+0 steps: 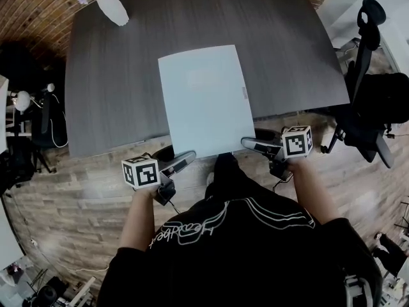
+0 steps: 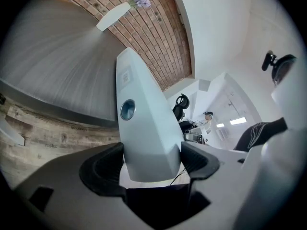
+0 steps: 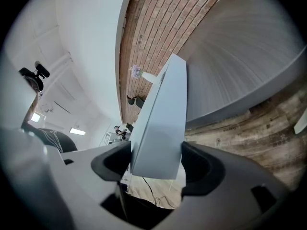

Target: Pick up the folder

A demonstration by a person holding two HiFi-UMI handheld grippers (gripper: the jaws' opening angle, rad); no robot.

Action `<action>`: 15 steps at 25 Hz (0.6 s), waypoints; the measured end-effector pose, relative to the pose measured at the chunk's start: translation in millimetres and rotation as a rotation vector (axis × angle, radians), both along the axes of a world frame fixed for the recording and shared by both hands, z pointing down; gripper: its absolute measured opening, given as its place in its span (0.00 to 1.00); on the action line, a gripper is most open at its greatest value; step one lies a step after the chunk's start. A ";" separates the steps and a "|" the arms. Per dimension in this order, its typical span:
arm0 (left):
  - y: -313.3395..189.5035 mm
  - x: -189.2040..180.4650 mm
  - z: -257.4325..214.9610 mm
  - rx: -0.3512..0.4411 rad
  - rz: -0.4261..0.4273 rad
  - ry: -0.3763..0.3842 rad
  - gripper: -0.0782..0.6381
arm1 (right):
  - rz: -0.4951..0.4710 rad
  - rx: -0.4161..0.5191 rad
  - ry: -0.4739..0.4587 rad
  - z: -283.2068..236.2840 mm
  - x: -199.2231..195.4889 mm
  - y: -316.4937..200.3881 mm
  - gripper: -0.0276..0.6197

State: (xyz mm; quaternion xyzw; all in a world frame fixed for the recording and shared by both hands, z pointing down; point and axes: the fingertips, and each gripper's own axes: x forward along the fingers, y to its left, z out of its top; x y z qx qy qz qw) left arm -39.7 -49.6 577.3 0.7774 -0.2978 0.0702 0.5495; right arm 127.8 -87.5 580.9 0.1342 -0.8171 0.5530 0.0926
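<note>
Grey table (image 1: 115, 75) | folder (image 1: 206, 101) lengthwise toward far edge | left gripper (image 1: 183, 161), right gripper (image 1: 254, 144): jaws clamped on near corners

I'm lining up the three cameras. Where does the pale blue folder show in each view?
Head view: folder at centre, reaching past the table's near edge.
Left gripper view: folder at centre, held between the jaws.
Right gripper view: folder at centre, held between the jaws.
Shared landmark: the white vase with purple flowers.

Your folder (image 1: 206, 101) juts past the table's (image 1: 115, 75) near edge; vase (image 1: 112, 6) far left, chair (image 1: 374, 101) right.
</note>
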 end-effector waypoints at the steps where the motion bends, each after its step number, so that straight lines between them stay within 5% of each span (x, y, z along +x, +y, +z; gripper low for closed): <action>1: 0.1 0.1 0.4 -0.001 0.002 -0.002 0.62 | -0.004 0.002 0.002 0.4 0.2 0.1 0.49; 15: 7.1 5.7 3.1 0.013 0.055 -0.067 0.62 | -0.082 0.077 0.077 1.7 2.1 7.1 0.49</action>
